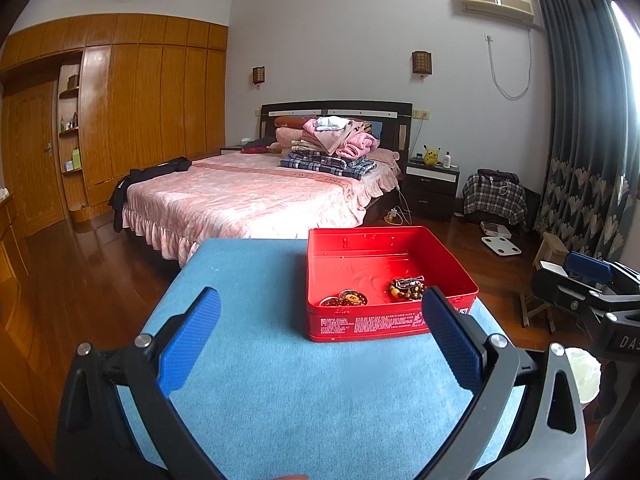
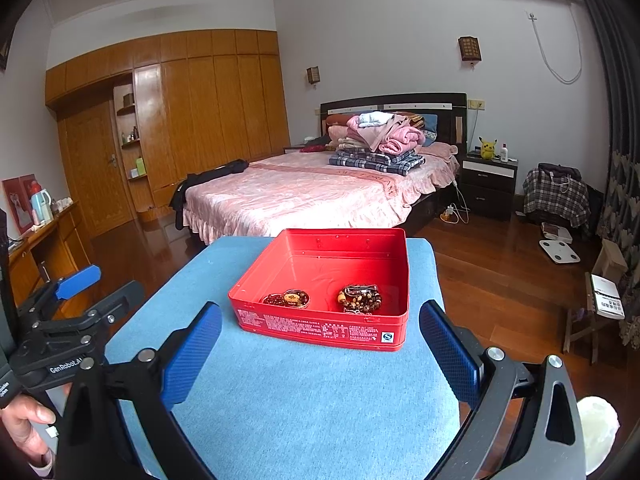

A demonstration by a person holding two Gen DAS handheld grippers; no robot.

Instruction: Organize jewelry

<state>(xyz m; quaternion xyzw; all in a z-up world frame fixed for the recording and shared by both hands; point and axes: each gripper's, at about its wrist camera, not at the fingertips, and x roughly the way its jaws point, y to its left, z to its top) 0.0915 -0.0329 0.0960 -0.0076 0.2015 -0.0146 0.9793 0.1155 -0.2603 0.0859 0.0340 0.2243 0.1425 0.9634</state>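
Note:
A red tin box sits open on a blue cushioned stool. Inside it lie a dark red bead bracelet with a round pendant and a bunch of brown bead bracelets. My left gripper is open and empty, held above the stool in front of the box. My right gripper is open and empty, just short of the box's near wall. Each gripper also shows in the other's view: the right and the left.
A pink bed with folded clothes stands beyond the stool. A wooden wardrobe lines the left wall. A nightstand, a plaid-covered chair and a scale are on the right. A desk stands at left.

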